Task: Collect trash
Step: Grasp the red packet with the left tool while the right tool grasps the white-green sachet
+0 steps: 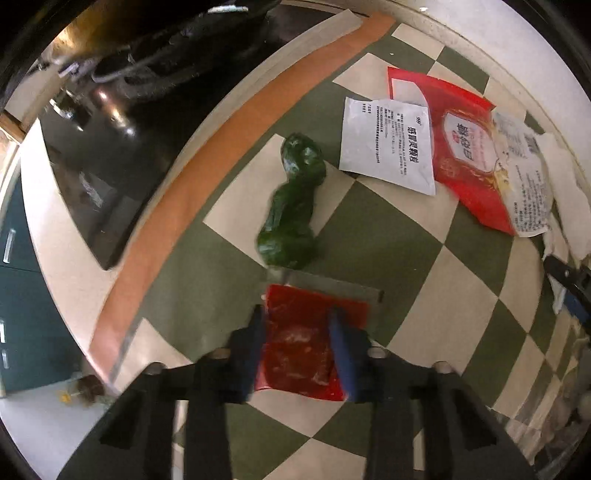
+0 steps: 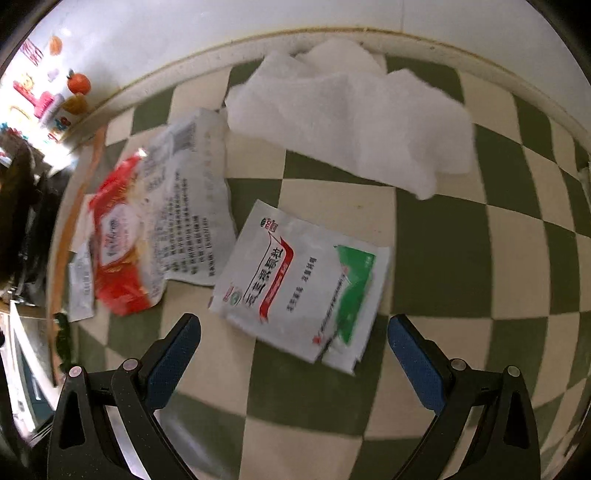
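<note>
My left gripper [image 1: 297, 314] is shut on a red sauce packet [image 1: 303, 350] and holds it over the green-and-cream checkered cloth. Beyond it lie a crumpled green wrapper [image 1: 293, 199], a white medicine sachet [image 1: 388, 146] and a torn red-and-white bag [image 1: 476, 155]. My right gripper [image 2: 293, 325] is open and empty, just short of a white sachet with red and green print [image 2: 303, 284]. The torn red-and-white bag [image 2: 155, 221] lies to its left. A crumpled white tissue [image 2: 351, 118] lies farther back.
A black glass cooktop [image 1: 96, 147] lies left of the cloth's orange border [image 1: 207, 155]. A white wall edge [image 2: 332, 33] runs behind the tissue. Colourful items [image 2: 70, 99] stand at the far left. The right gripper's tip [image 1: 569, 284] shows at the left view's right edge.
</note>
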Tool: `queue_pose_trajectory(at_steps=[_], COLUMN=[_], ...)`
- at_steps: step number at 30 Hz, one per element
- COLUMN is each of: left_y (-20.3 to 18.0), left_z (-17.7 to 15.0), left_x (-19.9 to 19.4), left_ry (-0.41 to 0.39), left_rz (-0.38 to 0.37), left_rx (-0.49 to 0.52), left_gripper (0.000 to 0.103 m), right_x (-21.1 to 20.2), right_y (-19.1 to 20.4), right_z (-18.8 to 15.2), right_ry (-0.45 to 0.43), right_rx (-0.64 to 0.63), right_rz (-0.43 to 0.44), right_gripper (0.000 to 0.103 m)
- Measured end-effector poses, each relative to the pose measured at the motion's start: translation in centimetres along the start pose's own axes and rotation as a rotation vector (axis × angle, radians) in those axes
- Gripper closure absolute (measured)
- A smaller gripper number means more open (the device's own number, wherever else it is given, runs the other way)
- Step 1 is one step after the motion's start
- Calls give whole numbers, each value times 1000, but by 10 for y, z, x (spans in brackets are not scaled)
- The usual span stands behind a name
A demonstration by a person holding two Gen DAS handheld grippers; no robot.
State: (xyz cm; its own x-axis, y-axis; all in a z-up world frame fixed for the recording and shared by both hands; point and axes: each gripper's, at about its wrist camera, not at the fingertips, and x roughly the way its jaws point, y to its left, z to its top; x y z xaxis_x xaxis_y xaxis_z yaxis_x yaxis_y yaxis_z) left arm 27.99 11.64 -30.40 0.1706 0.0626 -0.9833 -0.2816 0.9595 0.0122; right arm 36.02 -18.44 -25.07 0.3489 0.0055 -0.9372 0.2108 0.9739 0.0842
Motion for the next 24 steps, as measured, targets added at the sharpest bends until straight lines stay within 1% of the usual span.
queue_pose_trajectory(at_steps=[1, 2, 3, 4, 5, 6, 7, 11, 13, 16, 17, 19, 24], left_y=[0, 1, 3, 5, 6, 7, 5, 14, 17, 35, 41, 49, 80], left_z=[0, -1, -1, -2, -4, -7, -8, -18, -20, -24, -27, -30, -38], left_x=[-1, -3, -5, -8, -12, -17, -19, -40, -49, -64, -67, -77, -97], left_ry=[-6, -13, -18, -21, -26, -37, -46, -73, -91, -114, -120, -137, -173], left_rz=[9, 15, 8, 2, -2, -1, -4, -39, -59, -84, -88, -92, -81], left_rx=[0, -5, -15, -24, -28, -32, -35, -54, -69, -97, -105, -125, -176], left_gripper=[89, 91, 94, 96, 97, 97, 98, 99, 99, 100, 100, 100, 100], right_x=[1, 1, -1, -5, -6, -6, -8, -23, -38, -60, -58, -69, -98], right_y=[8, 13, 15, 12, 11, 7, 1, -14, -19, -15, -4, 4, 41], right_z=[0, -2, -3, -6, -6, -5, -6, -15, -22, -32, -29, -32, -43], right_ry=[-28, -47, -71, -105, -111, -101, -95, -88, -90, -102, -103, -109, -123], right_rx=[-43, -64, -71, -71, -69, -56, -35, -13, 0, -10, -12, -21, -89], right_rz=[-46, -76, -86, -98, -107, -79, -52, 0, 50, 99, 113, 146, 232], right_gripper=[13, 17, 31, 65, 86, 102, 102, 102, 103, 103, 103, 103, 103])
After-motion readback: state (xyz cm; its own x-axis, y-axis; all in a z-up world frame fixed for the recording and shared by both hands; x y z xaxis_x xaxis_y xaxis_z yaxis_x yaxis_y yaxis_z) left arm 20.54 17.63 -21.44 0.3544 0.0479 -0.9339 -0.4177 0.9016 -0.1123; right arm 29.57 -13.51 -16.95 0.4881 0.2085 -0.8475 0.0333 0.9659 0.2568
